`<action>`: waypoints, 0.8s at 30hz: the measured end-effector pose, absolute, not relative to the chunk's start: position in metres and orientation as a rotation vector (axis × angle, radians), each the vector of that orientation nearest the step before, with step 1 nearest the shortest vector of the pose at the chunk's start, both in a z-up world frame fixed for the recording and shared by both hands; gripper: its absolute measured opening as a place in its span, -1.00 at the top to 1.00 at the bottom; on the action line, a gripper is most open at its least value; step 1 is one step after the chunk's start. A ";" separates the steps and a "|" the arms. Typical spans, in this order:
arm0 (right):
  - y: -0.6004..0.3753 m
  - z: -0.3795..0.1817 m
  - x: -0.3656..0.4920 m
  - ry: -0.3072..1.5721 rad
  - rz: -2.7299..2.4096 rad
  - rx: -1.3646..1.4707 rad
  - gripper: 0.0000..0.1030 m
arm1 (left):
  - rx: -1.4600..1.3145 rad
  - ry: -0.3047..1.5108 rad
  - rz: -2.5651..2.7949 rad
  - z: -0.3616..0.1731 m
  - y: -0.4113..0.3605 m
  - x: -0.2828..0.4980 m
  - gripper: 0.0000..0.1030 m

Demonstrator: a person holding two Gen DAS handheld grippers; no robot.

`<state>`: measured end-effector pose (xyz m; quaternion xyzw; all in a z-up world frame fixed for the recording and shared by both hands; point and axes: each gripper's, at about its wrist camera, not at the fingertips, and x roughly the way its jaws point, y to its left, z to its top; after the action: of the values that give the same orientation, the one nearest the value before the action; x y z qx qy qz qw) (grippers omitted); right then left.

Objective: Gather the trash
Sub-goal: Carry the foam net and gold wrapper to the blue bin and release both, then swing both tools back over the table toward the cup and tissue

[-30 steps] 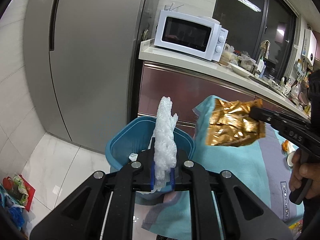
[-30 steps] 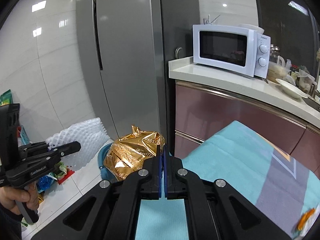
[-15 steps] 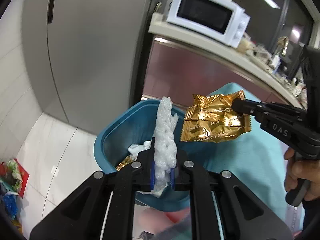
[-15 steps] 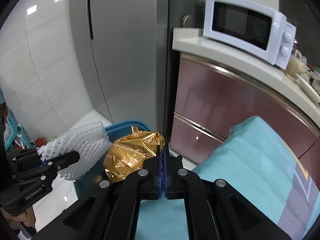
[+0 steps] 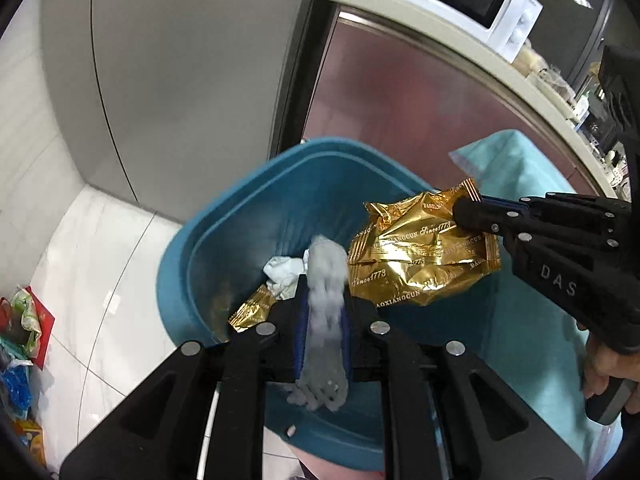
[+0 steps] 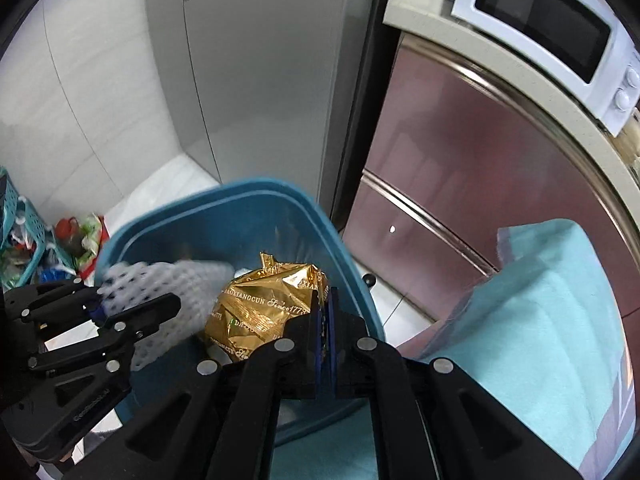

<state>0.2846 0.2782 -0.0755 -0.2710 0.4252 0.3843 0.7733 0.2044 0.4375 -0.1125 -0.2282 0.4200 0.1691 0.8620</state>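
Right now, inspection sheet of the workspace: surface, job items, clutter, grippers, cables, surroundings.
Surface: white tiled floor; teal cloth to the right of the bin.
Job's things: blue bin holds crumpled white paper and a small gold wrapper; gold snack bag and white foam net both held over the bin opening.
Clutter: colourful bags and packets on the floor at far left.
Grippers: left gripper shut on the foam net; right gripper shut on the edge of the gold snack bag.
Cables: nothing seen.
Surroundings: grey fridge behind the bin; white microwave on the counter.
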 end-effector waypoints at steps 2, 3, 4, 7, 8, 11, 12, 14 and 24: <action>0.284 -0.080 0.286 0.945 0.833 -0.611 0.97 | -0.471 0.891 0.359 -0.119 0.438 0.207 0.74; 0.286 -0.081 0.286 0.950 0.832 -0.622 0.94 | -0.465 0.892 0.363 -0.120 0.438 0.208 0.74; 0.287 -0.083 0.285 0.962 0.831 -0.634 0.91 | -0.472 0.892 0.357 -0.120 0.439 0.211 0.74; 0.292 -0.087 0.283 0.969 0.827 -0.661 0.89 | -0.458 0.888 0.359 -0.119 0.437 0.216 0.71; 0.292 -0.087 0.283 0.969 0.826 -0.663 0.89 | -0.465 0.888 0.354 -0.119 0.438 0.215 0.71; 0.290 -0.086 0.280 0.972 0.820 -0.660 0.89 | -0.457 0.886 0.355 -0.120 0.438 0.215 0.71; 0.290 -0.086 0.279 0.973 0.817 -0.660 0.87 | -0.457 0.885 0.353 -0.120 0.437 0.216 0.70; 0.290 -0.087 0.278 0.971 0.814 -0.657 0.83 | -0.452 0.886 0.354 -0.120 0.436 0.212 0.65; 0.285 -0.078 0.280 0.951 0.807 -0.623 0.59 | -0.413 0.852 0.377 -0.104 0.432 0.202 0.11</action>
<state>0.2796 0.2851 -0.0784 -0.2867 0.4378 0.3717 0.7668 0.2021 0.4317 -0.1039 -0.1975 0.4077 0.1803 0.8731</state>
